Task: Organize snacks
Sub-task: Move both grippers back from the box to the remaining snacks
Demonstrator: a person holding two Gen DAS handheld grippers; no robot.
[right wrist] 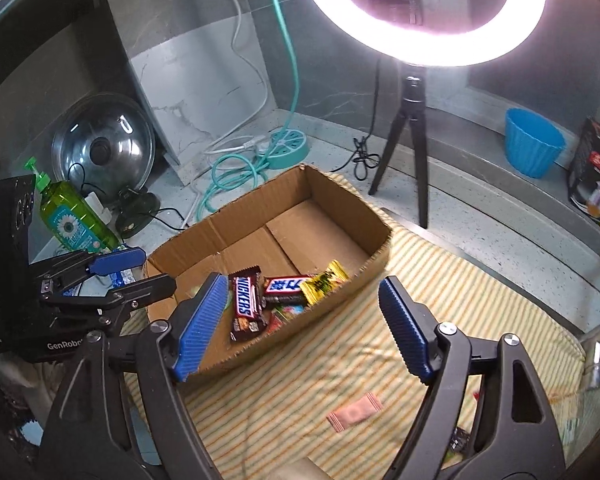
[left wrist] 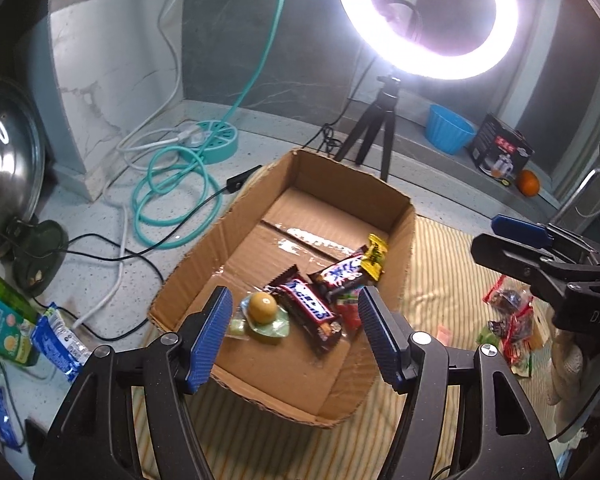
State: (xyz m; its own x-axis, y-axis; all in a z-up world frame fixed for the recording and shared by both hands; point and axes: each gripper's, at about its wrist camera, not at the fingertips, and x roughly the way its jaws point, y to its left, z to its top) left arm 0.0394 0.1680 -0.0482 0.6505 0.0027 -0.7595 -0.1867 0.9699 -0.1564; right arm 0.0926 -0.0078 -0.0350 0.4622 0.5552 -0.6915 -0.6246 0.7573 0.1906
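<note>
An open cardboard box (left wrist: pixel 396 200) (right wrist: pixel 332 188) sits on a striped cloth. Inside lie a Snickers bar (left wrist: pixel 310 308) (right wrist: pixel 247 300), a second Snickers bar (left wrist: pixel 342 274) (right wrist: pixel 286 286), a yellow packet (left wrist: pixel 374 256) (right wrist: pixel 326 282) and a round yellow jelly cup (left wrist: pixel 264 312). My left gripper (left wrist: pixel 294 336) is open and empty, hovering over the box's near end. My right gripper (right wrist: pixel 304 328) is open and empty, above the box's near right wall. Each gripper shows in the other's view, the right one (left wrist: pixel 540 248) and the left one (right wrist: pixel 112 272). A pink sachet (right wrist: pixel 354 412) lies on the cloth.
Red snack bags (left wrist: pixel 510 320) lie on the cloth (right wrist: pixel 480 288) right of the box. Blue packets (left wrist: pixel 58 336) and a green bottle (right wrist: pixel 72 216) stand at left. A ring light on a tripod (right wrist: pixel 414 128), teal hose (left wrist: pixel 172 196), pot lid (right wrist: pixel 104 148), blue bowl (right wrist: pixel 534 142), an orange (left wrist: pixel 527 182) stand behind.
</note>
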